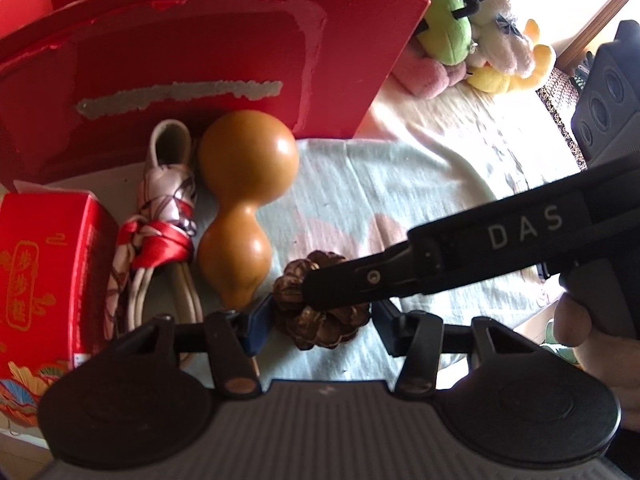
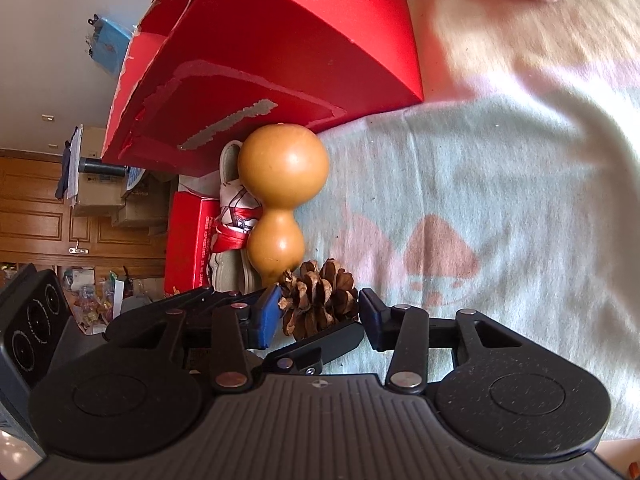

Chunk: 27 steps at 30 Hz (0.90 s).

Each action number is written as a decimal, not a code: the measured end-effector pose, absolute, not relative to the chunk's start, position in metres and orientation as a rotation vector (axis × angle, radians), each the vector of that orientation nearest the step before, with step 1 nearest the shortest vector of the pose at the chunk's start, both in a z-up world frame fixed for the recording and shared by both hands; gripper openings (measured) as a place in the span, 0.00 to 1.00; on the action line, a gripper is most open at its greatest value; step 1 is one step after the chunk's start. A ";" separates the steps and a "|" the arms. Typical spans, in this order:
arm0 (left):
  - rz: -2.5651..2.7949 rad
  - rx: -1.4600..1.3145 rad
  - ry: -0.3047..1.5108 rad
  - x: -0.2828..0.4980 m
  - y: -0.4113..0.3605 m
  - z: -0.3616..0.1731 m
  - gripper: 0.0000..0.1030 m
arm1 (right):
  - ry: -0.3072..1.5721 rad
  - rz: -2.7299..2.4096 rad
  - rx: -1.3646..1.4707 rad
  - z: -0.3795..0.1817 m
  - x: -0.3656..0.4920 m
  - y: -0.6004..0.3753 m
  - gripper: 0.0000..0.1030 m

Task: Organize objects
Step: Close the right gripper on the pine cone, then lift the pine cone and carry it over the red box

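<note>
A brown pine cone (image 1: 320,312) lies on the pale blanket (image 1: 360,200) between the fingers of both grippers. My left gripper (image 1: 320,328) is open around it, and its pads stand apart from the cone. My right gripper (image 2: 320,316) is open around the same cone (image 2: 318,300); in the left wrist view its black finger (image 1: 360,280) lies across the cone from the right. An orange gourd (image 1: 248,200) lies just beyond the cone, also in the right wrist view (image 2: 280,196). Beside it lies a folded bundle tied with a red scarf (image 1: 160,240).
A large red open box (image 1: 200,60) stands behind the gourd, and shows in the right wrist view (image 2: 260,60). A small red printed box (image 1: 44,276) sits at the left. Plush toys (image 1: 480,40) lie at the back right. A hand (image 1: 592,344) holds the right gripper.
</note>
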<state>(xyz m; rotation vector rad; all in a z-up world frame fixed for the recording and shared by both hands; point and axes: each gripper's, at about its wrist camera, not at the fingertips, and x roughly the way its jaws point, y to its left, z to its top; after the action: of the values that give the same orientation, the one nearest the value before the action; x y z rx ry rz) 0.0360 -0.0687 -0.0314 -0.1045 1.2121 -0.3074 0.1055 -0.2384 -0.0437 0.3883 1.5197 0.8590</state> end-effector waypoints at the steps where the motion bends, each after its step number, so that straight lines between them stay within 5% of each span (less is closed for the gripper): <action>1: -0.307 -0.099 1.213 0.036 -0.070 -0.031 0.50 | 1.518 0.860 0.385 -0.043 0.105 -0.239 0.44; 27: -0.372 0.013 1.095 0.031 -0.096 0.031 0.49 | 1.365 0.888 0.396 0.012 0.100 -0.254 0.44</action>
<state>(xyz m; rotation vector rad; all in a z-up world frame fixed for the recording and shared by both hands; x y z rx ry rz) 0.0312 -0.0962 0.0313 0.0127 1.0948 -0.3715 0.0995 -0.2537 0.0118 0.3957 1.3645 0.8875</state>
